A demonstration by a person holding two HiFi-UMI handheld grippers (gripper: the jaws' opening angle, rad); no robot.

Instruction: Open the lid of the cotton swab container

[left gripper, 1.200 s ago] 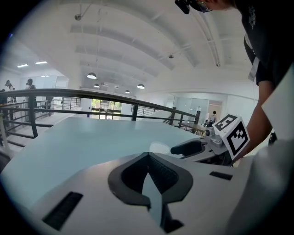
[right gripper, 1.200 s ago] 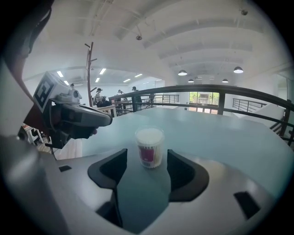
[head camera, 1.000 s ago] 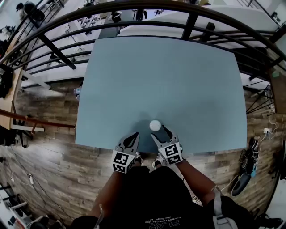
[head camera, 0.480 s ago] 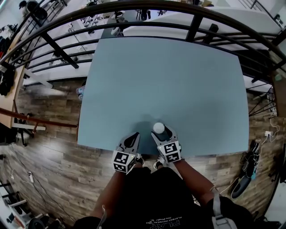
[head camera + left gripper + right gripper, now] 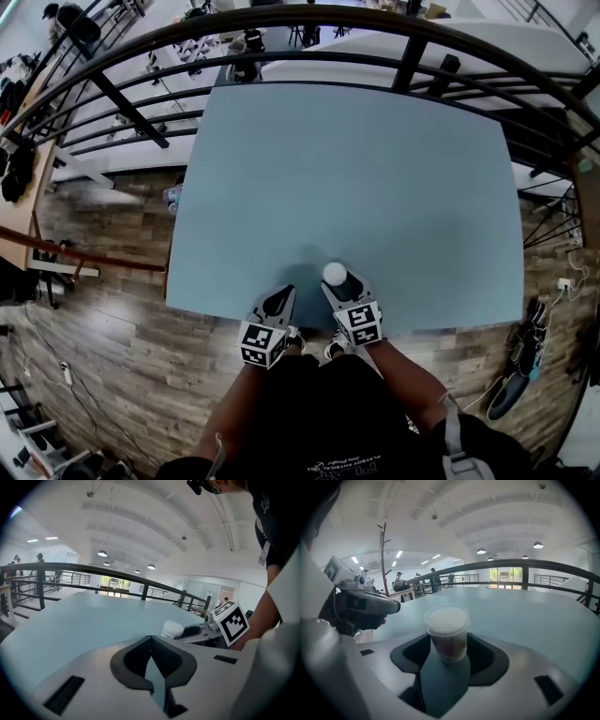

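Observation:
The cotton swab container (image 5: 335, 274), a small clear tub with a white lid, stands upright near the table's front edge; its lid is on. My right gripper (image 5: 340, 285) reaches around it from the near side. Its jaws have just been closing, with the container (image 5: 446, 629) between them and a gap still showing on each side. My left gripper (image 5: 283, 294) hovers to the left of it at the table edge, shut with nothing in it. From the left gripper view the container (image 5: 172, 629) shows to the right beyond the shut left gripper (image 5: 151, 638).
The blue-grey table (image 5: 356, 169) stretches away beyond the container. A dark metal railing (image 5: 281, 19) curves round its far side. Wooden floor (image 5: 103, 309) lies to the left and below the front edge.
The right gripper has edged slightly closer around the container. The left gripper has stayed where it was.

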